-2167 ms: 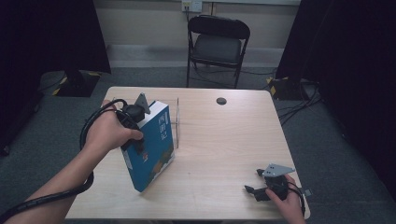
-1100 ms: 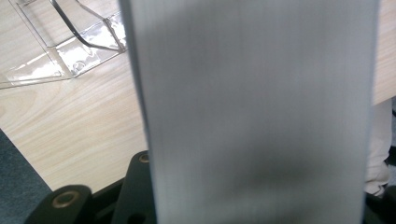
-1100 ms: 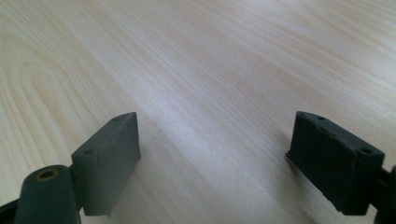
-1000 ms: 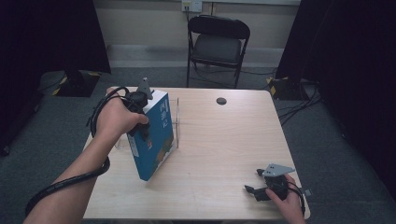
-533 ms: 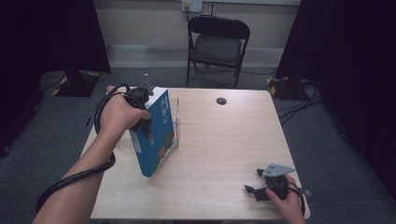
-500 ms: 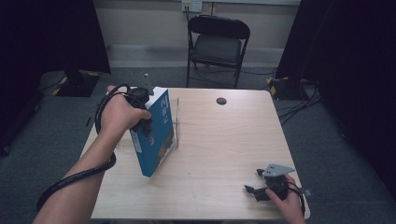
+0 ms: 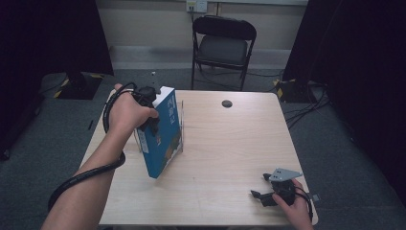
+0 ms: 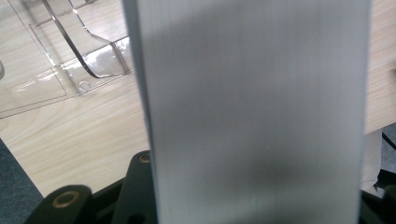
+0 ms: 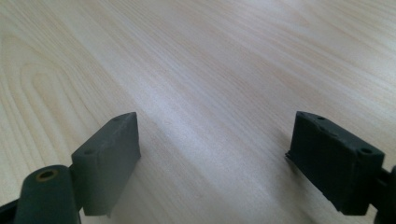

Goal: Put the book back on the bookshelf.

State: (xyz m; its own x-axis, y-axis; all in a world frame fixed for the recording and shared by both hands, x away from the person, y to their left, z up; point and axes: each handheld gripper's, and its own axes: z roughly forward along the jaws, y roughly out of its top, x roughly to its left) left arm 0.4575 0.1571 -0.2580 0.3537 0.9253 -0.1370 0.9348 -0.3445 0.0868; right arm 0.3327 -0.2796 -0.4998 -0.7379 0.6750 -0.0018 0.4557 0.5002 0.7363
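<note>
Blue book (image 7: 160, 136) stands tilted at the left of the wooden worktop (image 7: 230, 143), clamped near its top by the left tongs (image 7: 146, 103). It leans beside a clear plastic stand (image 8: 70, 56). To seat it well, keep it upright and lower it slowly (no twisting). Right tongs (image 9: 215, 158) rest wide apart, gripping nothing, at the near right, well apart from the book.

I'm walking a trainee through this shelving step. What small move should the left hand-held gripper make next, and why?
Probably tip the blue book a little more upright and ease it toward the clear plastic stand. The left hand-held gripper grips the book, which leans with only its lower corner on the table, against the stand's clear panel. The right hand-held gripper rests open, far off.
</note>
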